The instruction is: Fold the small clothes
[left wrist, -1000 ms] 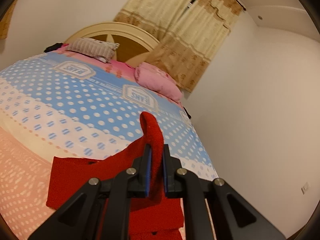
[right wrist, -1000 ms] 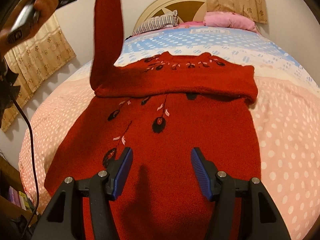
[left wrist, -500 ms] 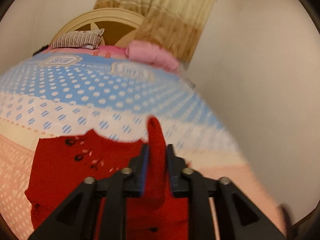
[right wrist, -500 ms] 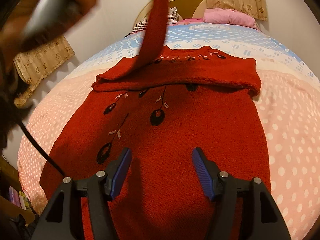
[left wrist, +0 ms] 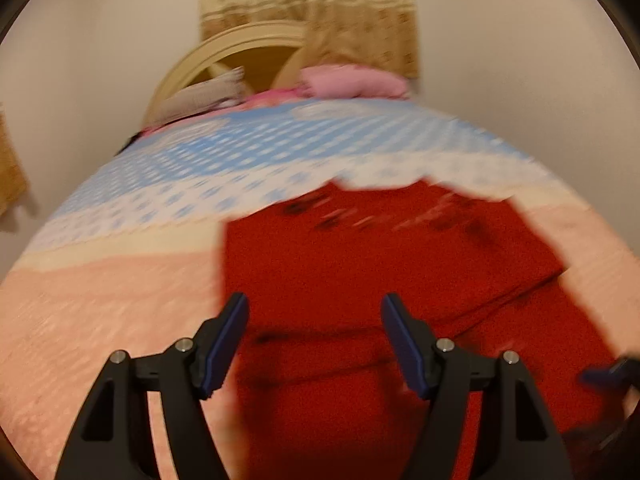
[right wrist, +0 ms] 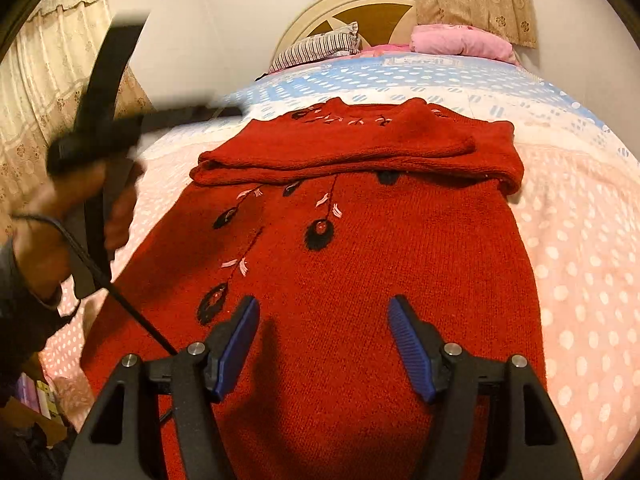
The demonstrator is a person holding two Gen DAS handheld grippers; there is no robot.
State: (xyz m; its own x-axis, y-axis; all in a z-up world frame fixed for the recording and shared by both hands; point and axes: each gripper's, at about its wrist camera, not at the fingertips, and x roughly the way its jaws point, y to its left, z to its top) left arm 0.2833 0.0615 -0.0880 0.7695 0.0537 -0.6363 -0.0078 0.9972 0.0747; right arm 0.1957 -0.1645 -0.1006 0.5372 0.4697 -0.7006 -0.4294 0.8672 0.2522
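a red knitted sweater with black and pink flower embroidery lies flat on a bed with a pink and blue dotted cover, both sleeves folded across its chest near the neckline. the right gripper hovers over the sweater's lower half, jaws spread wide and holding nothing. the left gripper hangs above the sweater's left side, blurred, its jaws also apart and empty. a pink pillow and a striped pillow rest by the cream headboard.
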